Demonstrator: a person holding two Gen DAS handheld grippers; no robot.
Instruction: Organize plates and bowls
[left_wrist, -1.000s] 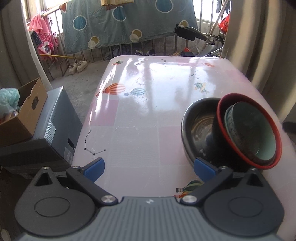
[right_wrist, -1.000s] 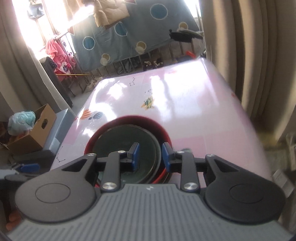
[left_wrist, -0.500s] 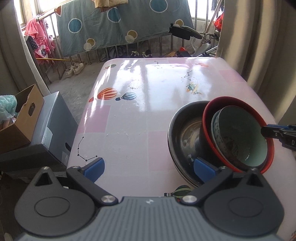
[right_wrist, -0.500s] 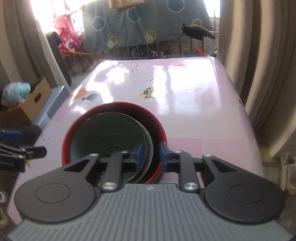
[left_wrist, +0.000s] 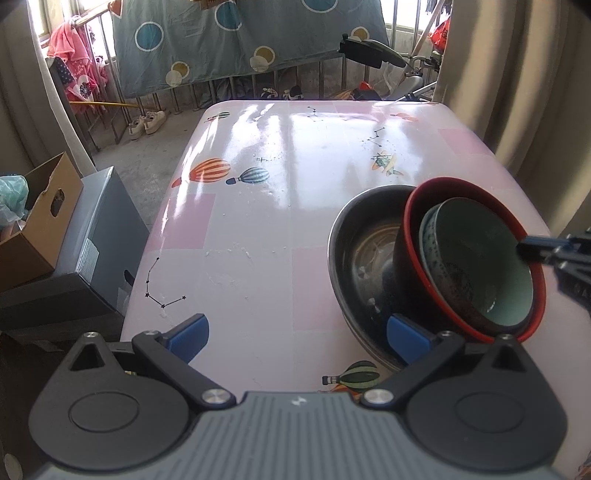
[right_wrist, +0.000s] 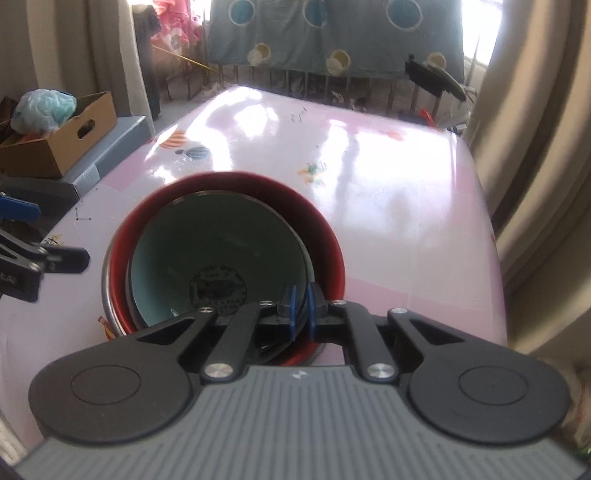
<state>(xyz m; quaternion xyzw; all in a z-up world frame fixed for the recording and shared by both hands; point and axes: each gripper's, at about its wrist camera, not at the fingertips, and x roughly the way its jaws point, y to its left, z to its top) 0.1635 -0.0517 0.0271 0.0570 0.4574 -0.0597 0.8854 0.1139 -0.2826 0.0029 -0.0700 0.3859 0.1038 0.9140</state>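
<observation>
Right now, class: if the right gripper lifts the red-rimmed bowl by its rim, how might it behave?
The red-rimmed bowl sits tilted in the steel bowl, so it may swing. The teal bowl nested loosely inside could slide. Both look glazed, probably slippery and breakable.

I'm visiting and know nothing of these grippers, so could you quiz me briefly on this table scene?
1. True or false: the right gripper is shut on the rims of the nested bowls.
2. What sits inside the red-rimmed black bowl? A) pale green ceramic bowl B) spoon
3. Fill in: the left gripper is ____.

Key: 1 true. 2 A; both tilt inside the wide steel bowl. 3 open.
</observation>
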